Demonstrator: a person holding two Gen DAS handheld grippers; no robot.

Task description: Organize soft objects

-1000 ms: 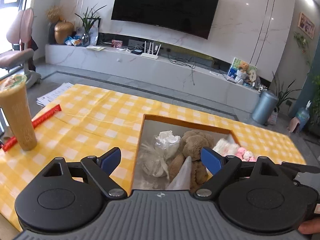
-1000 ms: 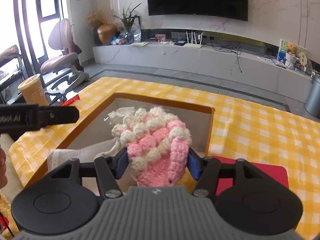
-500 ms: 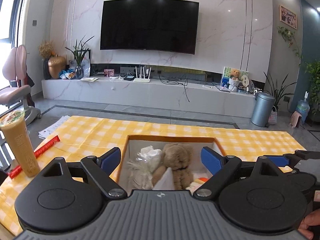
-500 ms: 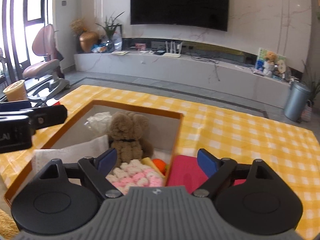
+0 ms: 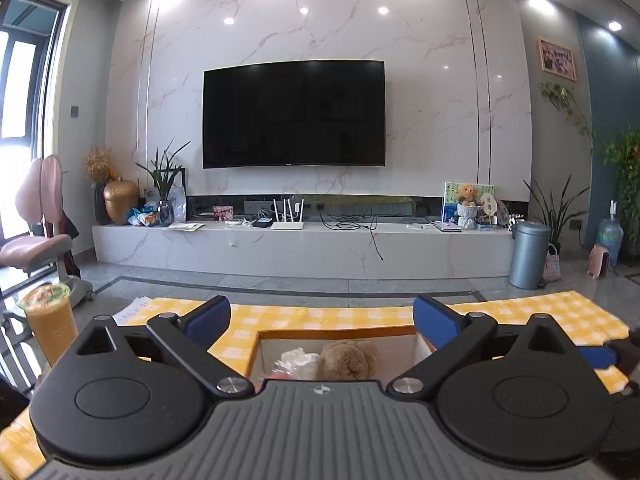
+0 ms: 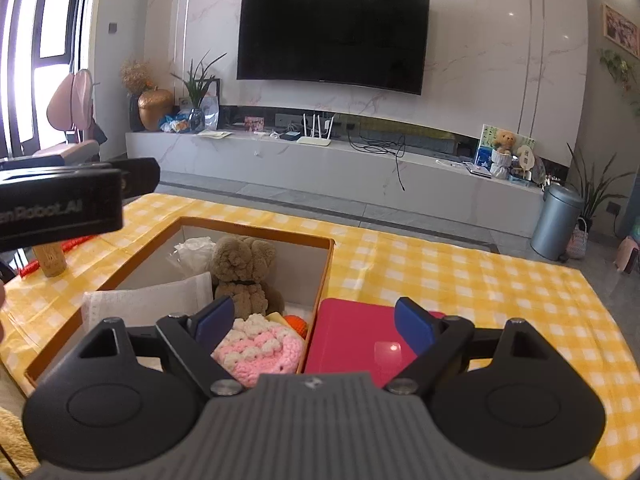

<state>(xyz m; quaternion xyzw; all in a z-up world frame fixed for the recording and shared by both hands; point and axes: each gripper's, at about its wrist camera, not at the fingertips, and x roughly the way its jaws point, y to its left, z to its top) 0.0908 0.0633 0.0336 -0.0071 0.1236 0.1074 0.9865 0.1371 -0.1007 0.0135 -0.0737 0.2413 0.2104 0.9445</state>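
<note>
An open orange-rimmed box (image 6: 328, 264) sits on the yellow checked tablecloth (image 6: 460, 280). Inside lie a brown plush bear (image 6: 244, 268), a white folded cloth (image 6: 148, 300), a clear wrapped white bundle (image 6: 194, 248), a small orange ball (image 6: 297, 323) and a pink-and-white crocheted piece (image 6: 260, 352). My right gripper (image 6: 314, 320) stands open above the box's near right corner, nothing between its fingers. My left gripper (image 5: 320, 318) is open too, raised behind the box (image 5: 336, 334), where only the bear's head (image 5: 348, 362) and the wrapped bundle (image 5: 296, 362) show.
A red flat lid (image 6: 360, 344) lies right of the box. A tall orange drink cup (image 5: 52, 328) stands at the table's left, a red strip (image 6: 72, 246) beside it. The left gripper's body (image 6: 60, 204) crosses the right wrist view. Beyond the table: TV wall, grey bin (image 5: 528, 256).
The right gripper let go of the pink-and-white crocheted piece, which now lies in the box, and drew back with its jaws wide. Both grippers rose and tilted up, away from the box.
</note>
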